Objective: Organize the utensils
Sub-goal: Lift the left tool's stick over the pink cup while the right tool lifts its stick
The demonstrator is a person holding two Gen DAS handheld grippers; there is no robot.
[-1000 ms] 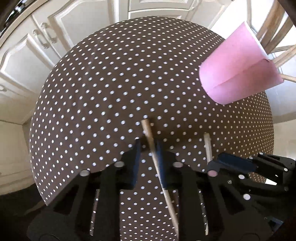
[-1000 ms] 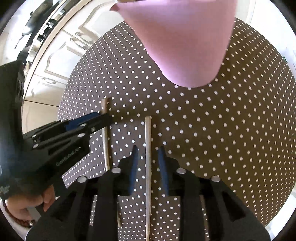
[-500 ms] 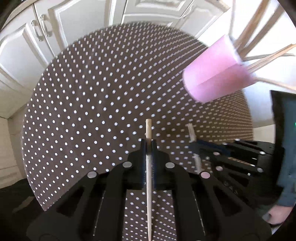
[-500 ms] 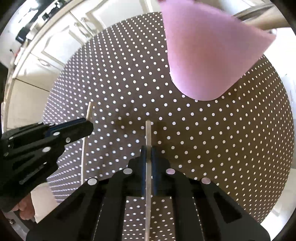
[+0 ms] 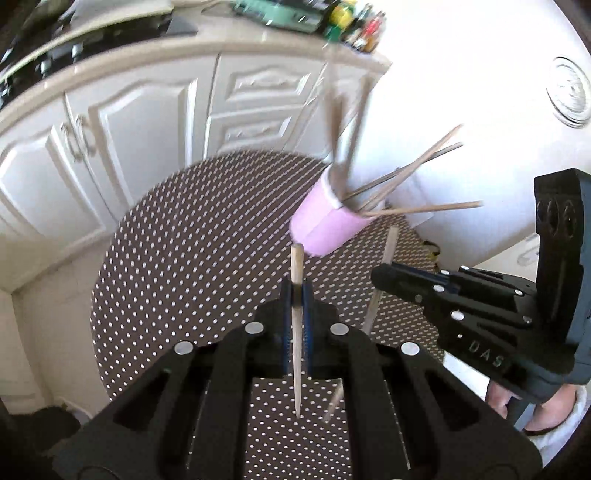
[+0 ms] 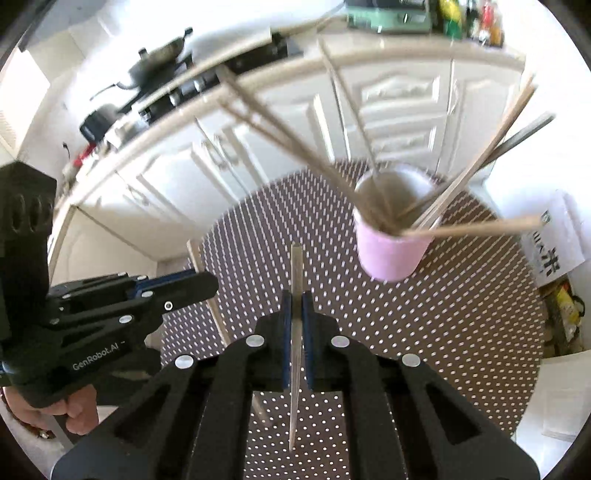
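A pink cup (image 5: 325, 225) (image 6: 391, 254) stands on the round brown polka-dot table (image 5: 192, 266) (image 6: 461, 314) and holds several wooden chopsticks (image 5: 417, 177) (image 6: 280, 140) that fan out of it. My left gripper (image 5: 296, 291) is shut on a wooden chopstick (image 5: 296, 332), lifted above the table and pointing toward the cup. My right gripper (image 6: 294, 299) is shut on another wooden chopstick (image 6: 295, 332), also lifted, left of the cup. Each gripper shows in the other's view, the right one (image 5: 461, 306) and the left one (image 6: 110, 310).
White kitchen cabinets (image 5: 129, 122) (image 6: 399, 99) curve behind the table. A stove with a pan (image 6: 155, 70) sits on the counter, with bottles (image 5: 351, 14) further along. A paper bag (image 6: 557, 240) stands right of the table. The person's foot (image 5: 554, 410) is at lower right.
Both grippers closed on their chopsticks, lifted them off the table and tilted up, so the cup's open top and the cabinets now show.
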